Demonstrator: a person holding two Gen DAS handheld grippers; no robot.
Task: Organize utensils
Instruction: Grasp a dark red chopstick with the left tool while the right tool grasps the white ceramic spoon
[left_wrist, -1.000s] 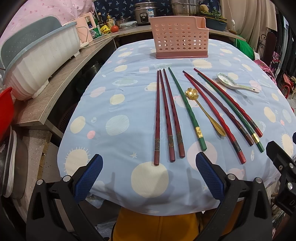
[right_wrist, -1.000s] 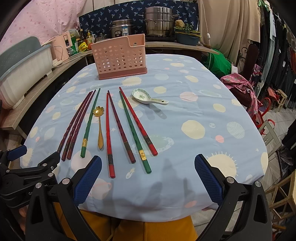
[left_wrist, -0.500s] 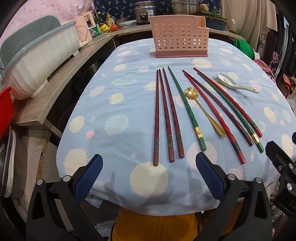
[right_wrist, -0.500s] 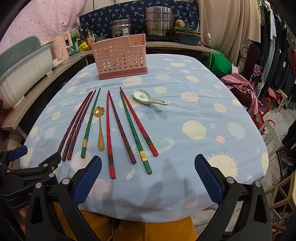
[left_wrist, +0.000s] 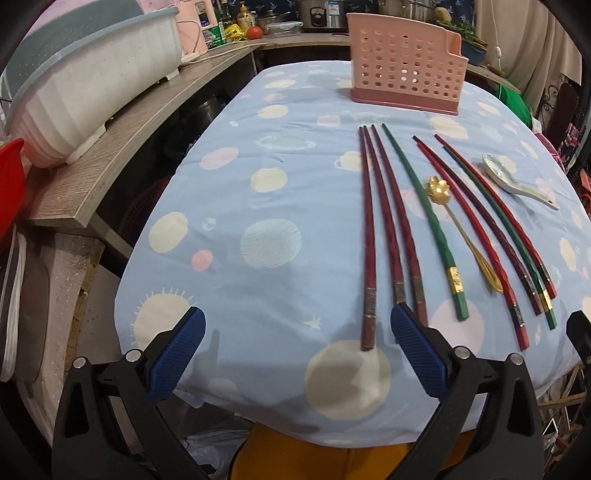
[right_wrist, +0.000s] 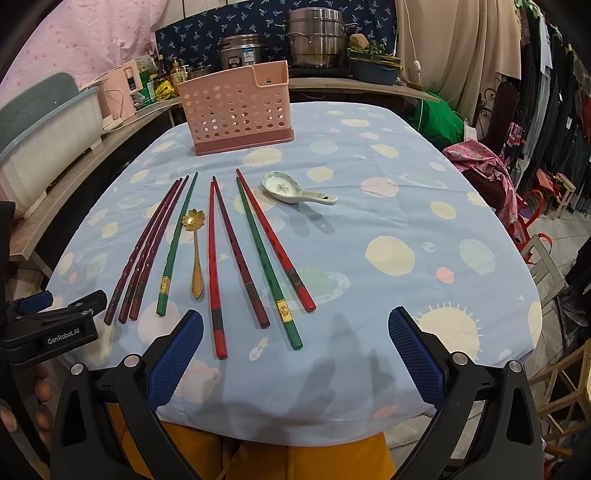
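Over table edge, left gripper shifted leftward, wide; right gripper wide, unmoved.

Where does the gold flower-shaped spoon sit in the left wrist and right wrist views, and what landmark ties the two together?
Left wrist view: gold flower-shaped spoon, right of centre, between a green chopstick and a red one.
Right wrist view: the spoon, left of centre, again right of that green chopstick.
Shared landmark: pink perforated utensil holder at the table's far end.
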